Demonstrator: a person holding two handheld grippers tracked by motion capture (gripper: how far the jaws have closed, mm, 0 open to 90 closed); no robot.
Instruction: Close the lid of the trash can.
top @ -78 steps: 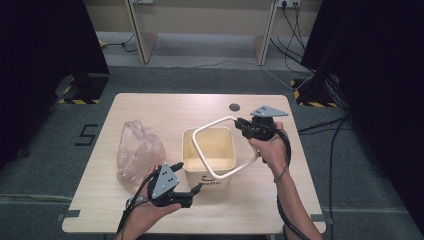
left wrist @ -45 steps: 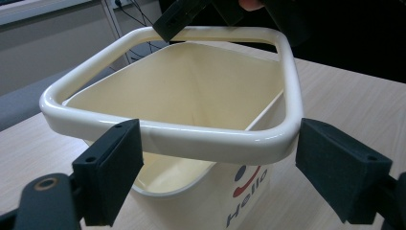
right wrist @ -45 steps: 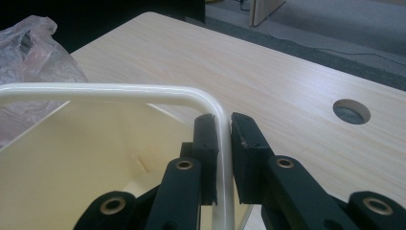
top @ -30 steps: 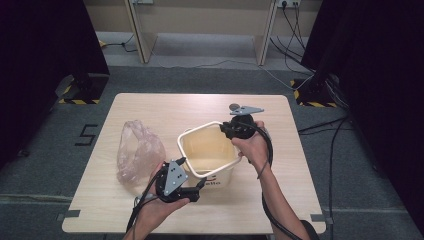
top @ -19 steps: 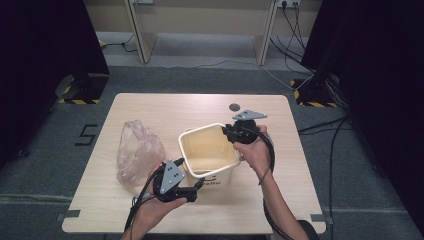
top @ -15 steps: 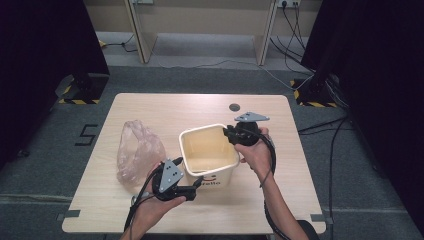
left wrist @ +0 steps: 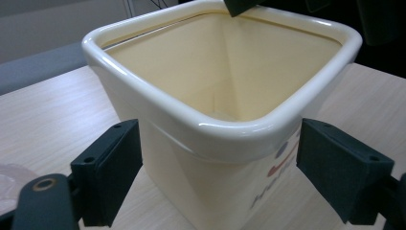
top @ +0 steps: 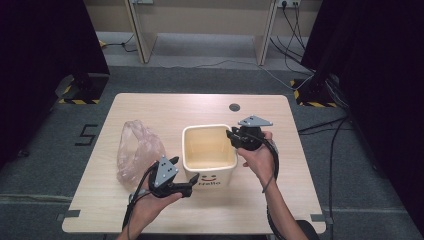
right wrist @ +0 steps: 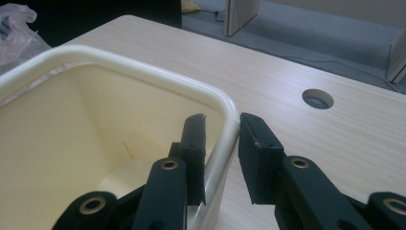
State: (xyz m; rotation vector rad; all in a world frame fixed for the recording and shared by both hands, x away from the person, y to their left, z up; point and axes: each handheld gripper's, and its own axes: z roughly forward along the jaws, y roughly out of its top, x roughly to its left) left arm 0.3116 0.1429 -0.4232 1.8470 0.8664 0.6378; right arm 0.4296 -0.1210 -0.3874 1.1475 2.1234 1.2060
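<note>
A cream square bin (top: 210, 176) stands upright in the middle of the table, its thick rounded rim (right wrist: 143, 76) seated on top. My right gripper (top: 232, 136) straddles the bin's right rim. In the right gripper view (right wrist: 222, 143) one jaw is inside the bin and one outside. These jaws have just been opening, with the rim between them and a gap on the outer side. My left gripper (top: 191, 184) sits at the bin's near left corner. It is open (left wrist: 227, 170), with a pad on each side of the bin's wall (left wrist: 201, 191) and clear of it.
A crumpled clear plastic bag (top: 137, 150) lies left of the bin, also at the top left of the right gripper view (right wrist: 16, 33). A round cable hole (top: 234, 107) is in the tabletop behind the bin. Dark partitions and floor cables surround the table.
The white rim frame, earlier held tilted above the bin by my right gripper, now sits flat on it. The right jaws have loosened. The left gripper has shifted slightly at the bin's front.
</note>
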